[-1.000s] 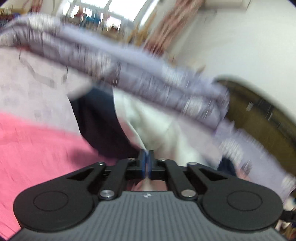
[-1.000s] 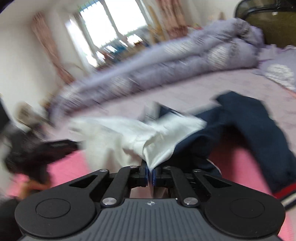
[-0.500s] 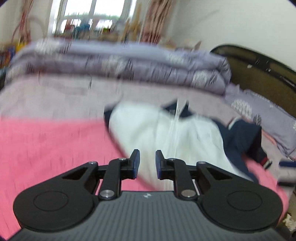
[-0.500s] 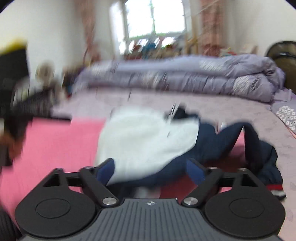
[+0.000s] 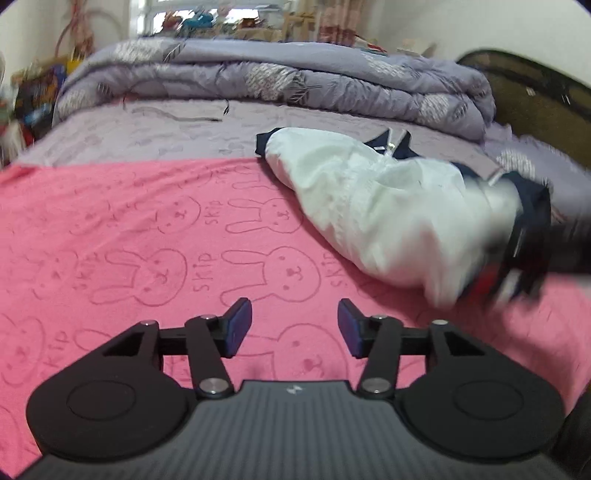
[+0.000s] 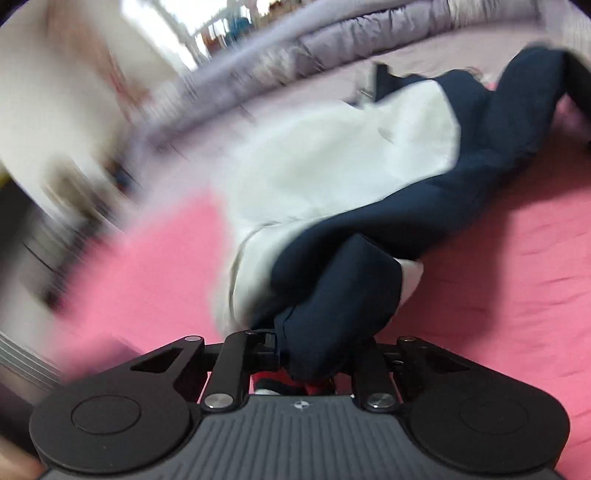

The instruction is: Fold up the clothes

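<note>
What we cannot make out

The right gripper [image 6: 314,354] pads are buried under the jacket's navy sleeve [image 6: 332,306]; beside the jacket [image 5: 388,214], its far end dissolves in blur.

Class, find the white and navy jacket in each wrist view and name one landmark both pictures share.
Left wrist view: the white and navy jacket lies right of centre on the pink blanket, beyond the open, empty left tool.
Right wrist view: the jacket fills the centre, its navy sleeve running down into the right tool, which has just been closing on it.
Shared landmark: the folded purple quilt along the far side of the bed.
</note>
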Demonstrator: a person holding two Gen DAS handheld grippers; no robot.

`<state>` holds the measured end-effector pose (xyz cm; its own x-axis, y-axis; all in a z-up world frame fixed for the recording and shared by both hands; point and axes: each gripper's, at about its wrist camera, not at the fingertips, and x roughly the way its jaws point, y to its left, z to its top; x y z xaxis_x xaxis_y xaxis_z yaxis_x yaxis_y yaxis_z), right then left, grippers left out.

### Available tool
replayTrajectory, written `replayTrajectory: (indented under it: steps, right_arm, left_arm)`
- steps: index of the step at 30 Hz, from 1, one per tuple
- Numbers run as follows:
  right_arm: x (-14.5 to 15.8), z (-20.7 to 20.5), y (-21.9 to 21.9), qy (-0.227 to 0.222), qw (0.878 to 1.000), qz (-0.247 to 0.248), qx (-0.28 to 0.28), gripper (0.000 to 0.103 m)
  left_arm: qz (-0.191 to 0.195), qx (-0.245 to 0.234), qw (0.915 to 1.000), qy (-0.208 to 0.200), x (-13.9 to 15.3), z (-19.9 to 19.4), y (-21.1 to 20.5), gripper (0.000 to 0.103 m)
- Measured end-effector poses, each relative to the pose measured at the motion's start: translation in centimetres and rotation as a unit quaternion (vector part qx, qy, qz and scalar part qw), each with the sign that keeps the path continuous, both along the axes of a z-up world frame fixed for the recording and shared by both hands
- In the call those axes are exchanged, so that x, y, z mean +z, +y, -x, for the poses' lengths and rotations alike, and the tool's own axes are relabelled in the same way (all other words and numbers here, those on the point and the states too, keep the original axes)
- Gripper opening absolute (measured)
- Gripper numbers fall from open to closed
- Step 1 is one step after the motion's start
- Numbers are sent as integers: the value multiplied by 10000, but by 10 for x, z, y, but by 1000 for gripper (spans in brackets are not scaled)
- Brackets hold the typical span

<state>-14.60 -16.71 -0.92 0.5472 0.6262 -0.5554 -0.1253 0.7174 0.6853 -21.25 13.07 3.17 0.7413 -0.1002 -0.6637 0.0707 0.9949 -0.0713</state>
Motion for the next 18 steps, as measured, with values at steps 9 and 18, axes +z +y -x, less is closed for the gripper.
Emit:
replayTrajectory:
  steps: [9,18]
  right_arm:
    - [87,59,-127,-818,9891,-729,-989,16]
    - [4,69,-118,-441,8922,4251,-1458,53]
  left_arm:
    - [-198,-920,9954,-154,-24,7,-68,65]
    - [812,-683,9940,255,-50,-14,-52,76]
